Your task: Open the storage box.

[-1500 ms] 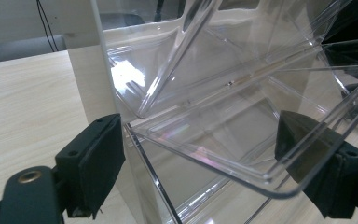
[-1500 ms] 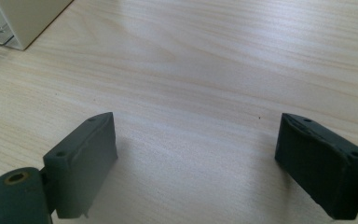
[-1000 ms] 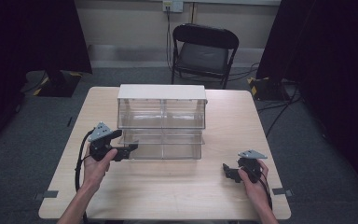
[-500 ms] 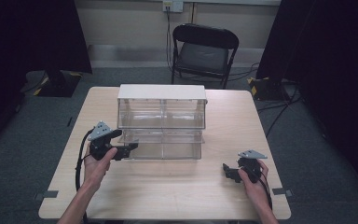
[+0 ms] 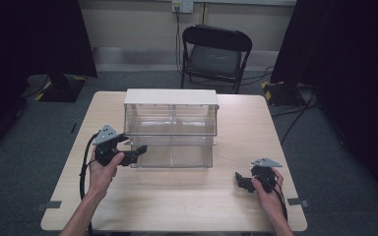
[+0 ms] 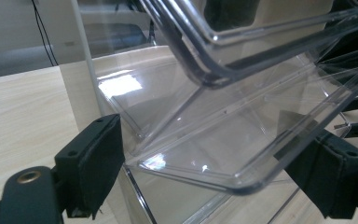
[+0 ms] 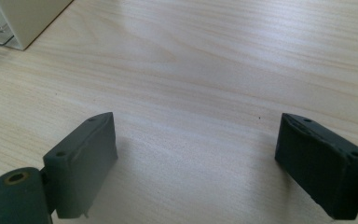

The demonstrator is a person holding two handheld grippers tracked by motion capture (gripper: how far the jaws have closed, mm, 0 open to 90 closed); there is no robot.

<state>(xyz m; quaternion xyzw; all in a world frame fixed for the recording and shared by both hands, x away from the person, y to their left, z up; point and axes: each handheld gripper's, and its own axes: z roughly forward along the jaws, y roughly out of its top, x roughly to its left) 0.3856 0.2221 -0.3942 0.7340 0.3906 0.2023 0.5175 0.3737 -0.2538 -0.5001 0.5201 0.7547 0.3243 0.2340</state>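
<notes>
A clear plastic drawer unit (image 5: 170,128) with a white top stands in the middle of the table. Its lower drawer (image 5: 177,155) juts out toward me. My left gripper (image 5: 137,153) is at that drawer's front left corner. In the left gripper view the left gripper (image 6: 214,154) is open, with the lower drawer's clear rim (image 6: 242,182) between its black pads, under the upper drawer (image 6: 223,56). My right gripper (image 5: 240,181) rests low over the table near the front right. In the right gripper view the right gripper (image 7: 196,144) stands open over bare wood.
The wooden table (image 5: 187,206) has free room in front of the drawer unit and on both sides. The unit's white corner (image 7: 23,18) shows far off in the right gripper view. A black folding chair (image 5: 214,51) stands behind the table.
Almost nothing differs. The left gripper has shifted very slightly at the drawer's corner, and the right gripper has stayed in place.
</notes>
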